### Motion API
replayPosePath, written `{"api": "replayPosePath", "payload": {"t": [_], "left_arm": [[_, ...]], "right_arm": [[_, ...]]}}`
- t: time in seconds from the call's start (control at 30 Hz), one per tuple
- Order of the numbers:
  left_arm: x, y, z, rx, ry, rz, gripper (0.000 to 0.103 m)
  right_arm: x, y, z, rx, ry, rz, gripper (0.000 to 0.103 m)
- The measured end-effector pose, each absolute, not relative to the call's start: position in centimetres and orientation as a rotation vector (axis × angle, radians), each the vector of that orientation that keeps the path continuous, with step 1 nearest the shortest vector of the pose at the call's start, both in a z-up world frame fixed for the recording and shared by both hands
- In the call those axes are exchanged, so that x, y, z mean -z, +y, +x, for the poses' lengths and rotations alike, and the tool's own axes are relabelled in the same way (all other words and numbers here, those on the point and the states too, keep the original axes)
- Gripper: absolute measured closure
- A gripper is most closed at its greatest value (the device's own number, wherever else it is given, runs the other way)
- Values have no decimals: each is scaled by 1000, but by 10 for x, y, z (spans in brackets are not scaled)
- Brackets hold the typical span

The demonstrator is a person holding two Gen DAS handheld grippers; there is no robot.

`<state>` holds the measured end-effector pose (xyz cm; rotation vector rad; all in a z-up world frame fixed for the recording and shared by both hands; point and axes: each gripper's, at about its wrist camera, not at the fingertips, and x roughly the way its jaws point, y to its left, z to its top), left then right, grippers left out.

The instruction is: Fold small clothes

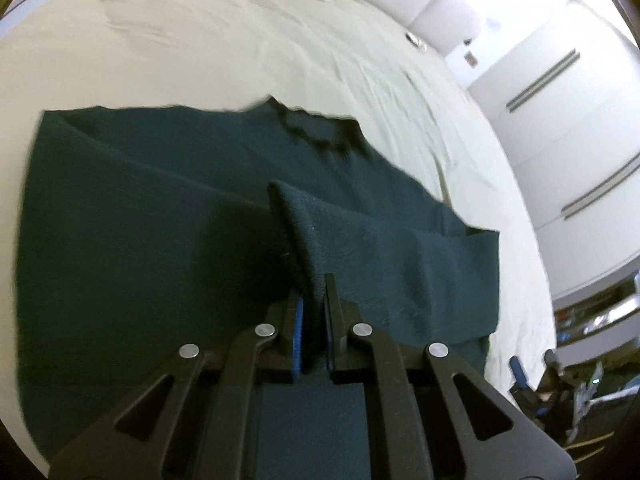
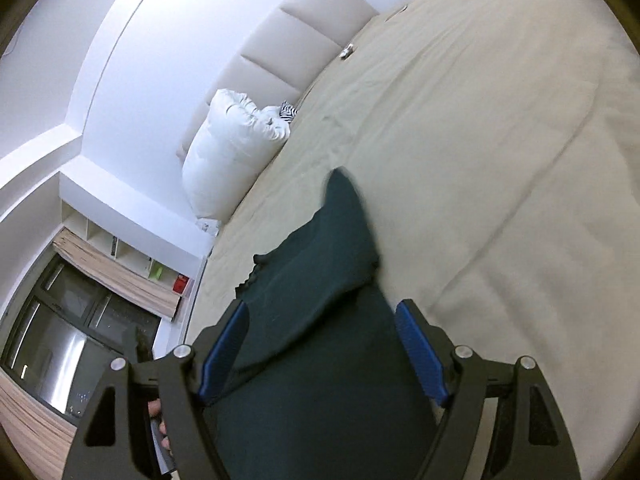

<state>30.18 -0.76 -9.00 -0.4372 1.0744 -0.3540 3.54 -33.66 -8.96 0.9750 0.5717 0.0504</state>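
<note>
A dark green sweater point(image 1: 140, 220) lies spread on a cream bed sheet point(image 1: 240, 40), its neckline toward the far side. My left gripper point(image 1: 313, 286) is shut on the ribbed cuff of a sleeve point(image 1: 296, 220), which stands lifted above the sweater's body. In the right wrist view the same sweater point(image 2: 320, 272) runs under and beyond my right gripper point(image 2: 324, 312), whose blue pads point(image 2: 420, 348) stand wide apart with nothing pinched between them. Part of the right gripper shows at the lower right of the left wrist view.
White pillows point(image 2: 232, 152) and a padded headboard point(image 2: 304, 28) sit at the head of the bed. Wardrobe doors point(image 1: 560, 80) stand beyond the bed's far side. A window point(image 2: 60, 320) and shelves point(image 2: 120, 248) line the wall by the bed. A hand point(image 2: 160, 420) shows by the right gripper's frame.
</note>
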Motion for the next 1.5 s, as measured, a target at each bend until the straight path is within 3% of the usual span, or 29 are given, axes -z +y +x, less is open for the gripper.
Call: {"api": "replayPosePath", "payload": {"t": [0.8,1.13,1.5], "left_arm": [[120,71,302,236,1082,-494,96],[101,81,285,232,1017,-513,96],[122,97,283,218,1068,-482,95]], "right_arm": [[122,-301,61,37,783,770,26],[120,-299,60,46,794,737,26],[110,-300,61,58,788,731,25]]}}
